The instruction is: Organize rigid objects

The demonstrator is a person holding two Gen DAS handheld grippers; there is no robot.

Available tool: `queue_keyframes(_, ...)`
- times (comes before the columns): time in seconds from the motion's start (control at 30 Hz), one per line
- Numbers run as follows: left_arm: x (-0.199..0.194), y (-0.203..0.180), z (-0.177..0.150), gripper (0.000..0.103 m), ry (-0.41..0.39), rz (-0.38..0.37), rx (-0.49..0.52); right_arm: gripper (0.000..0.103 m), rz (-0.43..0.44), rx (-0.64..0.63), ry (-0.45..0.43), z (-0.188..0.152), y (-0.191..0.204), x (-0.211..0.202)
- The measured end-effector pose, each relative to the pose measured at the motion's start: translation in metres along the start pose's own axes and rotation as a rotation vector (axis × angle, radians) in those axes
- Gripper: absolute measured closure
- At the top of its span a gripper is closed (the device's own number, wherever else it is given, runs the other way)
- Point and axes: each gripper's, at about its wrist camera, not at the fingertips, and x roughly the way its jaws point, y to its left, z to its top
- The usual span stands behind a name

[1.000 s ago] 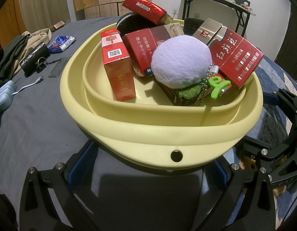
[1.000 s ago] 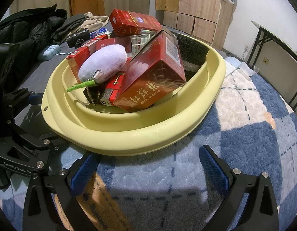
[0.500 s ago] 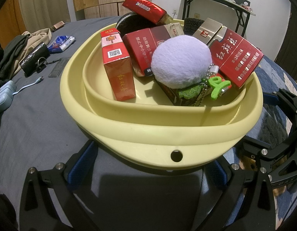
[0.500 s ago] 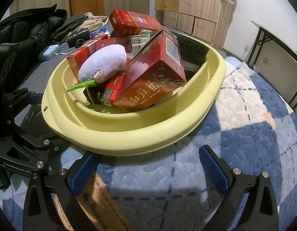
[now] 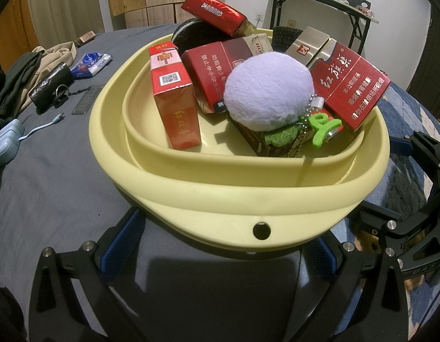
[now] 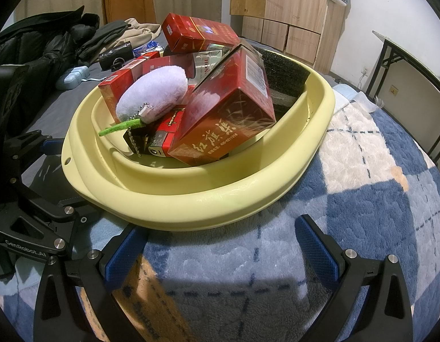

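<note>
yellow basin [image 5: 191,193] on the bed, piled with red boxes [image 5: 174,99] and a lilac plush ball [image 5: 267,91]; left gripper [image 5: 220,253] and right gripper [image 6: 220,245] gaping wide, empty, just short of its rim

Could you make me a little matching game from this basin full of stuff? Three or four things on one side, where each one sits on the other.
Things:
1. Purple pompom
2. Red pack with QR code
3. Black foam
4. Blue charger cable

Places:
A. On the grey sheet outside the basin
B. Standing upright at the basin's left side, seen from the left wrist
C. On top of the packs, mid-basin
D. At the basin's far edge, behind the packs

Pairs: 1-C, 2-B, 3-D, 4-A
</note>
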Motion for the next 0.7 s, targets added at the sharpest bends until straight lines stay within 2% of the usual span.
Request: queue_keyframes(0.7, 0.0000, 0.0000, 0.0000, 0.000, 0.000, 0.000, 0.000, 0.000, 0.000, 0.000, 0.000, -0.0001, 0.0001, -0.0002)
